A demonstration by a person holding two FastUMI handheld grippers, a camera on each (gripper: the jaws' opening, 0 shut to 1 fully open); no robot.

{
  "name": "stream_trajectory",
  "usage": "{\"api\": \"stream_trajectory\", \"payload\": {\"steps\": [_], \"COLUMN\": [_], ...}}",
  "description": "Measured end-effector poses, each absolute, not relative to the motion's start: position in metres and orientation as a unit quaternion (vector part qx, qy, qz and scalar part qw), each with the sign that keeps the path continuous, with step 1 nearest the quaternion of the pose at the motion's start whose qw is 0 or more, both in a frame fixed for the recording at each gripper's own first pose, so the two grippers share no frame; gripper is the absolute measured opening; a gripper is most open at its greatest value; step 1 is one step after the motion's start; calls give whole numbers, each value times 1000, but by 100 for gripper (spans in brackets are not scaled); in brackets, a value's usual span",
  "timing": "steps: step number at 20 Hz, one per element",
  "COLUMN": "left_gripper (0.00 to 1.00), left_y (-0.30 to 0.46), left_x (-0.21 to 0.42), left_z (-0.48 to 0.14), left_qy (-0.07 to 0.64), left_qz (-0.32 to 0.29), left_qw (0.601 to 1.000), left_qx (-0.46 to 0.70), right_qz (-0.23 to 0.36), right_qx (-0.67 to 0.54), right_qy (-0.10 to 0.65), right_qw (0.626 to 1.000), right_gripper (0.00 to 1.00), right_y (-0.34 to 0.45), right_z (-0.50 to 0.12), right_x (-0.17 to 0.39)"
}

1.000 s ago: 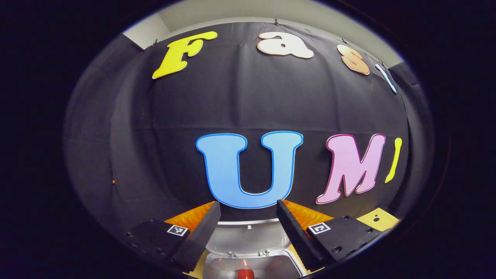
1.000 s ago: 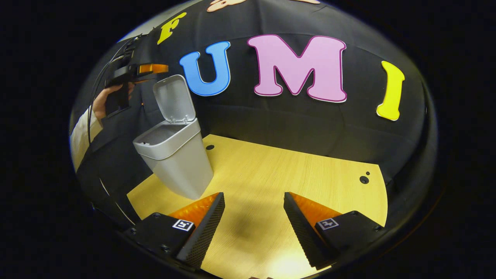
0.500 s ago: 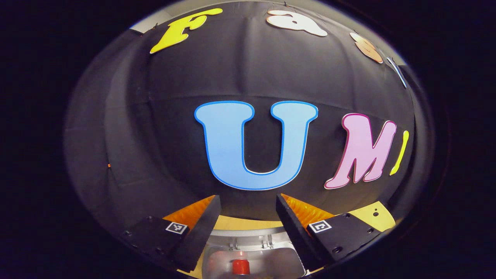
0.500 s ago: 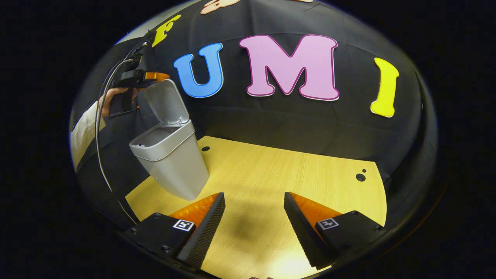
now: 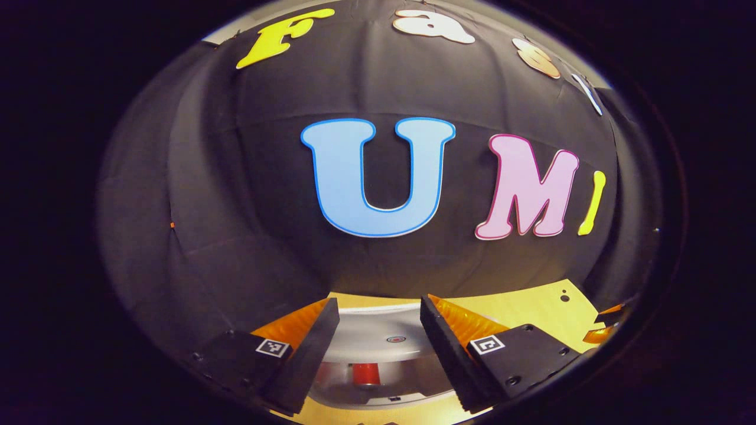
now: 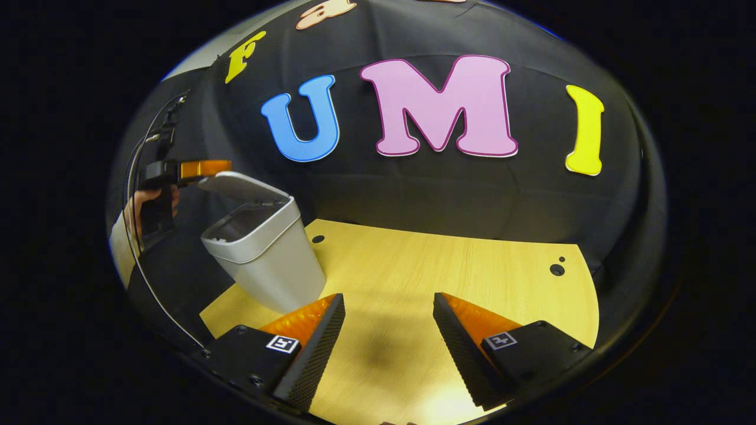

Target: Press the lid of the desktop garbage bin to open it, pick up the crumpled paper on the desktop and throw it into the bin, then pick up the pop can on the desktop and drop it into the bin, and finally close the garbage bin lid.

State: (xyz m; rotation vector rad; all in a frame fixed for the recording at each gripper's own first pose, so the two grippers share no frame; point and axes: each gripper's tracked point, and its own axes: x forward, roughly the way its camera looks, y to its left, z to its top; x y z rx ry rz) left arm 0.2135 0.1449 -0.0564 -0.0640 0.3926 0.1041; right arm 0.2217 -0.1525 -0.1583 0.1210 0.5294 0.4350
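Lid (image 6: 239, 186) half-down under left gripper (image 6: 204, 169) (can (image 5: 364, 373) inside).

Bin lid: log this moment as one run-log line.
phase: closing lid | lid: part-lowered, not shut | left gripper: open, over lid | pop can: inside bin | right gripper: open, idle above table

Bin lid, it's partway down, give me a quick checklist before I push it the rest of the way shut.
1. Pop can inside the bin: ok, visible under the lid.
2. Crumpled paper inside: cannot tell.
3. Lid clear to drop: ok, nothing on the rim.
4. Left gripper over the lid's raised edge: ok; contact cannot tell.
5. Left gripper empty, fingers apart: ok.
6. Right gripper out of the way: ok, open over the bare desktop.
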Motion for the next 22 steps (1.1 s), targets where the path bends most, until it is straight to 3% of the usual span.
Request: {"api": "stream_trajectory", "payload": {"steps": [10, 22], "left_gripper": [98, 99], "left_y": [128, 127], "left_x": [177, 179], "left_z": [-139, -142], "left_qy": [342, 307], "left_qz": [19, -7], "left_qw": [939, 952], "left_qx": [-18, -2], "right_qz": [237, 233], "right_qx": [58, 54], "right_qy": [266, 267], "right_qw": [933, 934], "right_gripper": [97, 97], "right_y": [-133, -147], "right_z": [-160, -173], "right_x": [215, 206]}}
